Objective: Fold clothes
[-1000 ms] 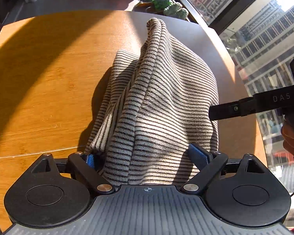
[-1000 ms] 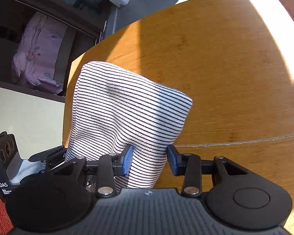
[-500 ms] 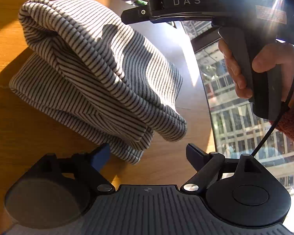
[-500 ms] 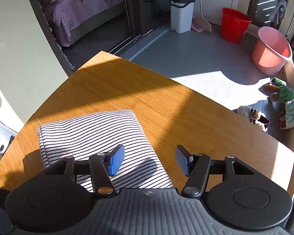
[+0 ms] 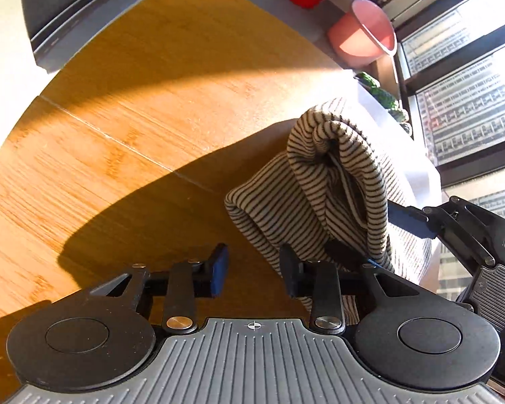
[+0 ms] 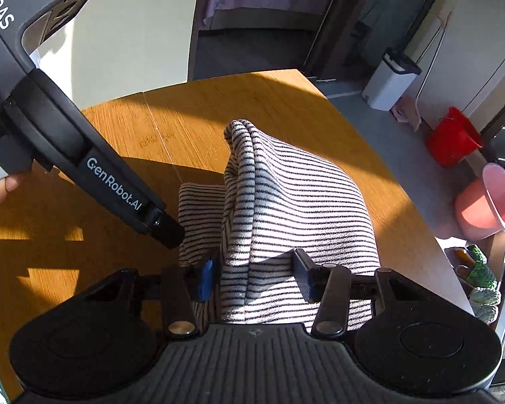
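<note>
A folded black-and-white striped garment [image 5: 323, 198] lies bunched on the round wooden table [image 5: 124, 155]. My left gripper [image 5: 252, 269] is open and empty, its fingers just left of the garment's near edge. In the right wrist view the garment [image 6: 286, 202] rises in a fold between the jaws of my right gripper [image 6: 256, 277], which are closed onto the cloth. The right gripper also shows in the left wrist view [image 5: 417, 222], with its blue pad against the cloth. The left gripper's body [image 6: 84, 155] crosses the right wrist view at the left.
The table edge [image 6: 417, 208] curves close to the garment's right side. On the floor beyond stand a pink bucket [image 5: 367, 37], a red bucket [image 6: 451, 141], a white bin [image 6: 390, 80] and green slippers [image 6: 481, 276]. A window [image 5: 468, 101] is at the right.
The left gripper has let go of the garment and drawn off to its left. The right gripper, open above the flat cloth half a second ago, now grips a raised fold.
</note>
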Demonstrator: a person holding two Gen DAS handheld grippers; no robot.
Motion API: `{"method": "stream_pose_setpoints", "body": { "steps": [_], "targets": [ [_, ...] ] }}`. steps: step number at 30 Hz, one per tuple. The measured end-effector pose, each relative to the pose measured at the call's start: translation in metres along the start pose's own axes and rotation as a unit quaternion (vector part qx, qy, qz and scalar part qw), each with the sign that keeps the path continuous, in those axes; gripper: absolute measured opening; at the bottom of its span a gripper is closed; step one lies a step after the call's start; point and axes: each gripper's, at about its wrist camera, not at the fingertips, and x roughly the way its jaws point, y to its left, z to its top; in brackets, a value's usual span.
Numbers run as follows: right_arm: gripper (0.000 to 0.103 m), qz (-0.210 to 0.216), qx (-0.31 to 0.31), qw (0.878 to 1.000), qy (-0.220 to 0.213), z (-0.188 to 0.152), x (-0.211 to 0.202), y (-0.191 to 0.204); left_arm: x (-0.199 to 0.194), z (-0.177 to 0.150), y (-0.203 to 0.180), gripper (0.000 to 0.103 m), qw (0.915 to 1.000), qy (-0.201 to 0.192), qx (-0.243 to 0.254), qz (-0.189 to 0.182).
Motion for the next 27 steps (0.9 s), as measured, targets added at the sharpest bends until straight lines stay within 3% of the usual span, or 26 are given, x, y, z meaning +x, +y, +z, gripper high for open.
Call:
{"method": "stream_pose_setpoints", "body": {
  "steps": [3, 6, 9, 13, 16, 27],
  "targets": [
    [0.027, 0.028, 0.045, 0.999, 0.007, 0.005, -0.009, -0.021, 0.008, 0.006, -0.006, 0.032, 0.9997, 0.002, 0.006, -0.022],
    [0.023, 0.057, 0.105, 0.993, 0.014, 0.007, -0.019, -0.047, 0.012, 0.009, -0.011, 0.028, 0.9996, 0.004, 0.012, -0.026],
    [0.022, 0.118, 0.17, 0.978, 0.008, 0.01, -0.036, -0.073, 0.018, 0.01, 0.0, 0.027, 0.9994, 0.009, 0.006, -0.032],
    [0.022, 0.194, 0.205, 0.958, 0.05, 0.003, -0.039, -0.076, 0.019, 0.011, 0.005, 0.027, 0.9991, 0.017, 0.004, -0.038],
    [0.022, 0.181, 0.187, 0.963, 0.068, -0.01, -0.025, -0.058, 0.02, 0.01, 0.006, 0.028, 0.999, 0.022, 0.003, -0.039],
    [0.025, 0.146, 0.143, 0.978, 0.04, -0.018, -0.013, -0.027, 0.005, 0.011, 0.009, 0.028, 0.9994, 0.025, 0.012, -0.019]
  ]
}}
